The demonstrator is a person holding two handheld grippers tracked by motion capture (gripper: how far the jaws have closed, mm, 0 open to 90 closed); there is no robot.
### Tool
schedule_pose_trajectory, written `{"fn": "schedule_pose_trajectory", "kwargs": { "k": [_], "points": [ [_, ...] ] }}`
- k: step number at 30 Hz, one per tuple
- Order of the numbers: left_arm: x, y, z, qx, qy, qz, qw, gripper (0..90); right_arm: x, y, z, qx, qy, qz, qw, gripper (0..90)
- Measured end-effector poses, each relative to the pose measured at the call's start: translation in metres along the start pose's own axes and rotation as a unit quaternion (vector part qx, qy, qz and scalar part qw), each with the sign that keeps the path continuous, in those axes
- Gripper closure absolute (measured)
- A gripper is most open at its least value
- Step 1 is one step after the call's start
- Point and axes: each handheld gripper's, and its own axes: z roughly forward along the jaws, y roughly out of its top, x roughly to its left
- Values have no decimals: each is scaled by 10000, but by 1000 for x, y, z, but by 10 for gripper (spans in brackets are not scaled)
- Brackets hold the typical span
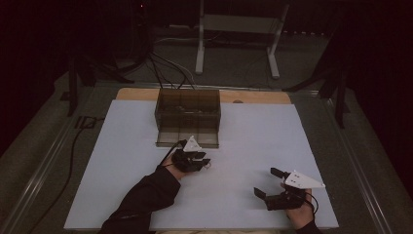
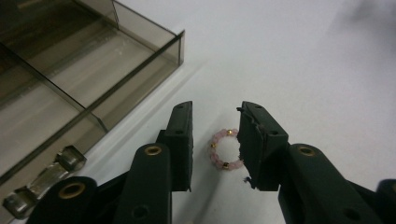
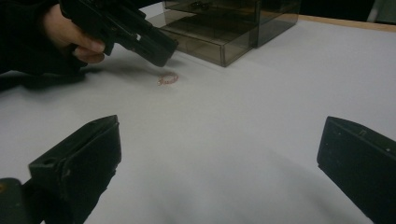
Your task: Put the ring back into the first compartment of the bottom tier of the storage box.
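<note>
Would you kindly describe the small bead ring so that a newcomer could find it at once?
Start at the smoky box at the far middle of the white table. Just in front of its open tray hovers the left gripper. The ring lies on the table between its fingers: a tiny loop of pink beads with gold ones.

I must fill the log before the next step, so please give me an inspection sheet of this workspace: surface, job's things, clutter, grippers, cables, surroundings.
Surface: white board on a wooden table, bare around the work.
Job's things: small pink bead ring lying flat on the board; smoky clear organiser box with a drawer pulled out toward the person.
Clutter: nothing seen.
Grippers: left gripper open, its jaws on either side of the ring, not closed on it; right gripper open, holding nothing, low over the board.
Cables: black cables on the floor behind the table.
Surroundings: dark room; white stand legs beyond.
</note>
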Motion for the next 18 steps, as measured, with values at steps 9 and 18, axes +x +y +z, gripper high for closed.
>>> {"fn": "schedule_pose_trajectory", "kwargs": {
  "k": [9, 18],
  "points": [
    [0, 0, 9, 182, -71, 39, 9998, 743, 0, 0, 0, 12, -2, -8, 10000, 0],
    [-3, 1, 15, 356, 78, 244, 9990, 780, 0, 0, 0, 9, -19, -1, 10000, 0]
  ]
}}
